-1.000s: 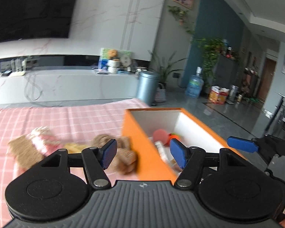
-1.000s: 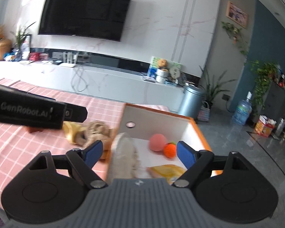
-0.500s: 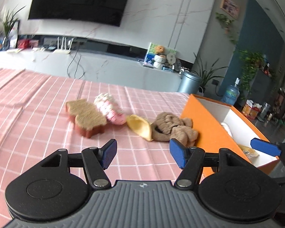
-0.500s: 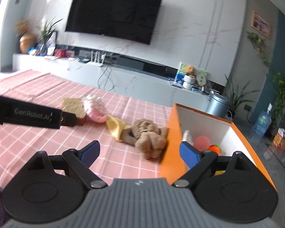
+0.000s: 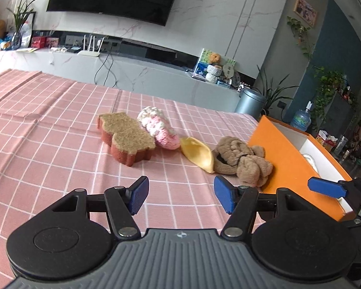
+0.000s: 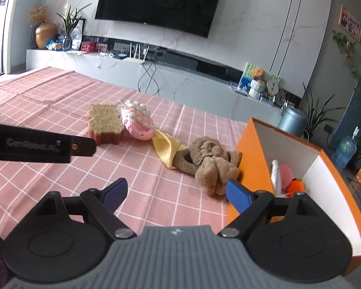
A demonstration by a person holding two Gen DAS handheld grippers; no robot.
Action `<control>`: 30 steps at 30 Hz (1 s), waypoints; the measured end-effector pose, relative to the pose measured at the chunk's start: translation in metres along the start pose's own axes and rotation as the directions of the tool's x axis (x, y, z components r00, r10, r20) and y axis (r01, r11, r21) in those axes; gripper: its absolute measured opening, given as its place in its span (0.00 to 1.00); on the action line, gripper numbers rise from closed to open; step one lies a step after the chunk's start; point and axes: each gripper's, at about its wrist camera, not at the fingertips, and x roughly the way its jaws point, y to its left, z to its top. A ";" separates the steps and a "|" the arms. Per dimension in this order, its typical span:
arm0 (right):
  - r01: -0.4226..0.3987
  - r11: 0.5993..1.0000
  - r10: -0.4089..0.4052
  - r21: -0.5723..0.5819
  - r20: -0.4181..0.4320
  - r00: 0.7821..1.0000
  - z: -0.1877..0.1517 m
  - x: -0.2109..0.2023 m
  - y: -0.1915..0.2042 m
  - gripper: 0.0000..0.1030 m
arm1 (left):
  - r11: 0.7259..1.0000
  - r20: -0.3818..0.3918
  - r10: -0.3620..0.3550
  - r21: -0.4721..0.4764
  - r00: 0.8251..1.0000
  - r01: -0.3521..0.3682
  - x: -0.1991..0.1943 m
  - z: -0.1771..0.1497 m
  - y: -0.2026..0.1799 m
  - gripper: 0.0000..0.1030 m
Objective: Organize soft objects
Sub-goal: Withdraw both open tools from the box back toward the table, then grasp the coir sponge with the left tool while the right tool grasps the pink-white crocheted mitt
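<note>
On the pink checked tablecloth (image 5: 48, 144) lie a brown bear-shaped sponge (image 5: 125, 138), a pink and white knitted piece (image 5: 157, 128), a yellow soft piece (image 5: 199, 155) and a brown plush toy (image 5: 243, 162). The plush touches the orange box (image 5: 272, 154) at the right. My left gripper (image 5: 181, 196) is open and empty, in front of the row. My right gripper (image 6: 174, 192) is open and empty, near the plush (image 6: 209, 163) and the box (image 6: 252, 163). The box holds a white item (image 6: 275, 173), a pink ball (image 6: 286, 172) and an orange toy (image 6: 297, 185).
The left gripper's body (image 6: 36, 144) crosses the left side of the right wrist view. The right gripper's blue fingertip (image 5: 325, 189) shows over the box. A TV console (image 5: 132, 69) and a grey bin (image 5: 250, 101) stand beyond the table's far edge.
Both grippers have swung left and drawn back from over the box. The row of soft things on the cloth has come into full view. Both stay open and empty.
</note>
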 end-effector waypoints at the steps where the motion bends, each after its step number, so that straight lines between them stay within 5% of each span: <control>1: 0.000 1.000 0.000 0.001 -0.009 1.000 0.001 0.004 0.001 0.80 | 1.000 -0.004 0.003 -0.008 1.000 -0.003 0.002 0.001 0.003 0.70; 12: -0.032 0.998 0.035 0.048 -0.063 0.997 0.021 0.059 0.007 0.68 | 0.998 -0.029 0.043 -0.051 0.999 -0.045 0.027 0.010 0.030 0.70; 18: -0.069 0.995 0.073 0.065 -0.056 0.996 0.042 0.100 0.015 0.59 | 0.992 -0.046 0.086 -0.088 0.995 -0.090 0.052 0.031 0.048 0.78; 30: -0.103 0.984 0.101 -0.146 -0.023 0.995 0.057 0.177 0.050 0.53 | 0.981 -0.125 0.118 -0.138 0.985 -0.135 0.108 0.054 0.067 0.84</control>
